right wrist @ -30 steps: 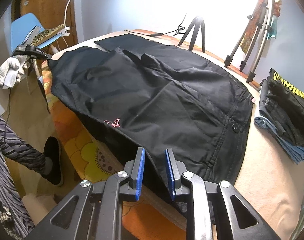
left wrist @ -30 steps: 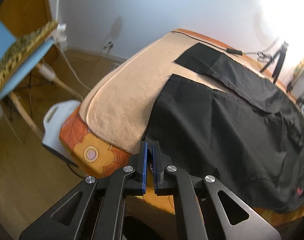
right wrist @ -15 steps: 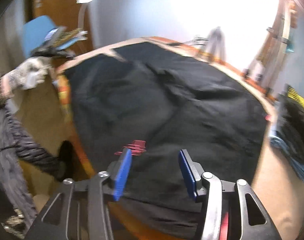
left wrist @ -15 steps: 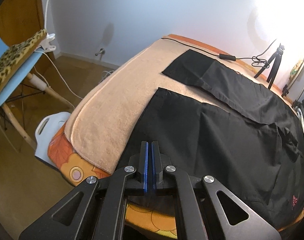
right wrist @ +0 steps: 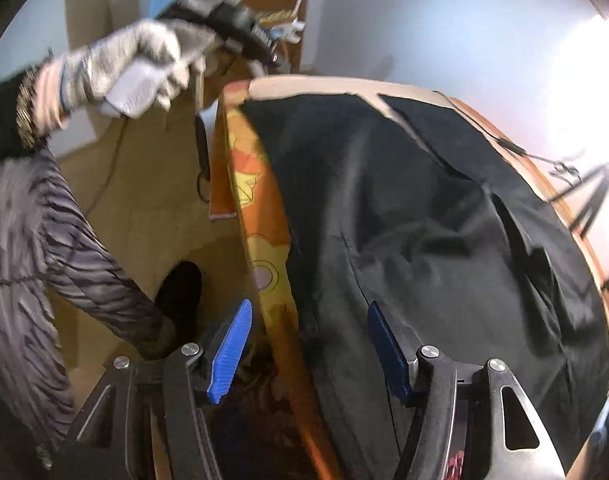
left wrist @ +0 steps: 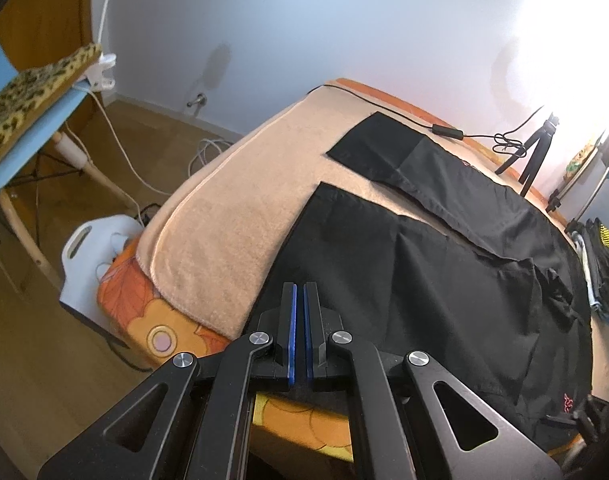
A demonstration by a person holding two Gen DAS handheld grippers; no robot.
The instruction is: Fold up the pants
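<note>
pants could slide off the bed: left gripper pinched shut on the hem, right gripper just opened, empty.

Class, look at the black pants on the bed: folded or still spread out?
Spread out. The black pants lie flat across the beige blanket, both legs apart and at full length, with no fold.
</note>
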